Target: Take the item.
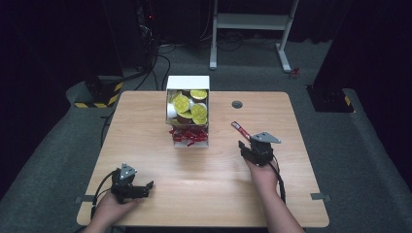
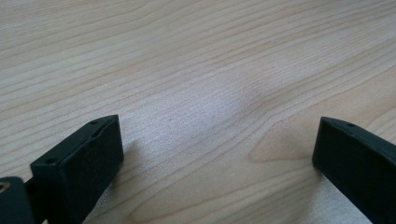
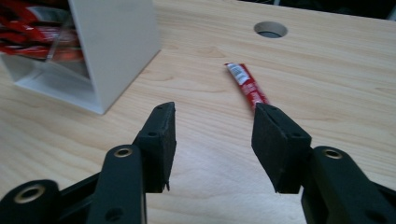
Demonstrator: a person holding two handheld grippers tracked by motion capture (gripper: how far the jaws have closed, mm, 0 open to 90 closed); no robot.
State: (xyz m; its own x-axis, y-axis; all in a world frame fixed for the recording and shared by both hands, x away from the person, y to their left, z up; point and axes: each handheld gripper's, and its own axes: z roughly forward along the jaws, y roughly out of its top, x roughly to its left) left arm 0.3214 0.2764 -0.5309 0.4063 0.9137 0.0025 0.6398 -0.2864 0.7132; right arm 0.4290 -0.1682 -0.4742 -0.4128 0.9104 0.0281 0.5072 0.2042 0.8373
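Nearest you, your left tongs [image 1: 145,187] are resting low over the bare wooden tabletop [image 1: 204,179], their jaws standing wide apart with nothing between them. Farther forward, your right tongs [image 3: 212,135] are hovering with jaws spread wide, gripping nothing. Just beyond them a red sachet [image 3: 246,85] is lying flat on the tabletop, its near end passing behind the right jaw. Beyond, at mid-table, a white box [image 1: 188,83] is holding yellow-lidded cups [image 1: 181,103] above and red sachets [image 1: 188,135] below. A round cable hole [image 1: 237,104] is sitting farthest back.
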